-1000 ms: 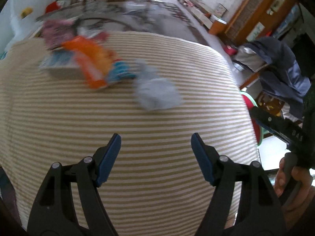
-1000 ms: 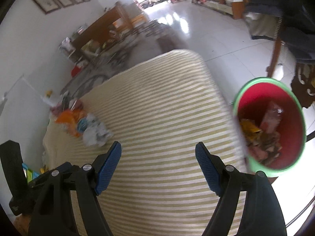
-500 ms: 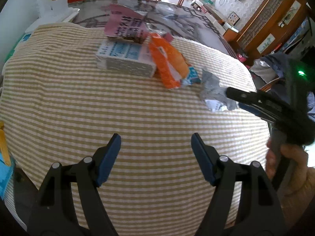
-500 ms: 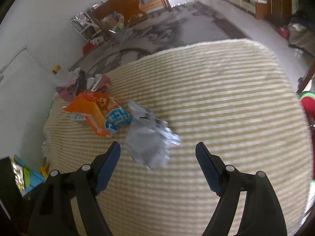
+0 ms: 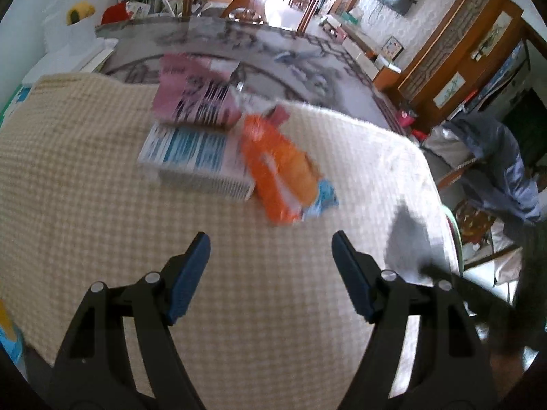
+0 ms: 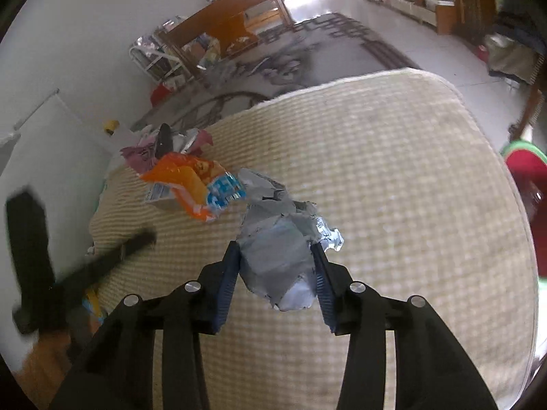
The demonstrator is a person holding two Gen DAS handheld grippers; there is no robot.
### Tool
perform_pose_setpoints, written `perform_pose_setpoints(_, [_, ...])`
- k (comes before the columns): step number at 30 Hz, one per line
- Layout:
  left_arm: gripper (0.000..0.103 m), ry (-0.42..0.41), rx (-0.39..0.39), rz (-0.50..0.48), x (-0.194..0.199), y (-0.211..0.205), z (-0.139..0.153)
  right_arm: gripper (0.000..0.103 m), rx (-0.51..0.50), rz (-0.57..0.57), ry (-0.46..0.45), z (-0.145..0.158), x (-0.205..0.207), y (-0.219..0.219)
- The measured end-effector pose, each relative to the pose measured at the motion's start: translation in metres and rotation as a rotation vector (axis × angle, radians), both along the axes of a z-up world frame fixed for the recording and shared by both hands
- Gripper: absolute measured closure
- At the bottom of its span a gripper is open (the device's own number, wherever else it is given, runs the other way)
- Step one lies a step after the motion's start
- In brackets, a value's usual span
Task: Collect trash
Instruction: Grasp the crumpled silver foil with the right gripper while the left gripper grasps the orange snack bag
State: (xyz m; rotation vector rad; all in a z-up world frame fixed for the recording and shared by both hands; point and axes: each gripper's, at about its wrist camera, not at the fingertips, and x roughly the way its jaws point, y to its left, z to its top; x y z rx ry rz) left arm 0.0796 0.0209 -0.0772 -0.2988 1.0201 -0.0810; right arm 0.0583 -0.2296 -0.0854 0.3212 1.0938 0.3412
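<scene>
My right gripper [image 6: 273,251] is shut on a crumpled silver-grey wrapper [image 6: 277,246] over the checked tablecloth [image 6: 393,177]. Beyond it lie an orange snack bag [image 6: 184,181] with a blue end and a pink wrapper [image 6: 143,152]. My left gripper [image 5: 270,246] is open and empty above the cloth. In front of it lie the orange snack bag [image 5: 280,167], a white and blue box [image 5: 195,157] and the pink wrapper [image 5: 195,99]. The right gripper shows as a dark blur [image 5: 478,294] at the right of the left wrist view.
A red bin with a green rim [image 6: 526,177] stands off the table's right edge. A chair with a blue jacket [image 5: 495,164] stands to the right. A patterned rug [image 6: 307,48] and wooden furniture [image 6: 222,24] lie beyond the table.
My right gripper has moved in over the silver-grey wrapper and shut on it. My left gripper has moved forward towards the orange bag and box, still open.
</scene>
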Motion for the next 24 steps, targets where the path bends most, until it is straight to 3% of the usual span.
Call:
perform_pose_setpoints(4, [0.044, 0.018, -0.014, 0.006, 0.031, -0.001, -0.007, 0.062, 0.023, -0.062, 0.046, -0.011, -0.018, -0.014])
perform_pose_setpoints(9, [0.059, 0.036, 0.026, -0.01, 0.051, -0.003, -0.016, 0.061, 0.013, -0.104, 0.007, 0.0, -0.029, -0.027])
perform_pose_setpoints(11, [0.082, 0.049, 0.022, -0.021, 0.053, -0.001, -0.019, 0.061, 0.016, -0.111, 0.008, 0.0, -0.031, -0.029])
perform_pose_setpoints(13, [0.092, 0.065, 0.009, -0.041, 0.051, 0.0, -0.021, 0.061, 0.021, -0.11, 0.013, -0.002, -0.031, -0.027])
perform_pose_setpoints(20, [0.095, 0.095, -0.084, -0.064, 0.014, 0.019, -0.012, 0.061, 0.022, -0.074, 0.015, -0.003, -0.031, -0.019])
perform_pose_setpoints(24, [0.095, 0.122, -0.083, -0.108, -0.011, 0.031, -0.002, 0.061, 0.026, -0.055, 0.027, -0.007, -0.027, -0.012])
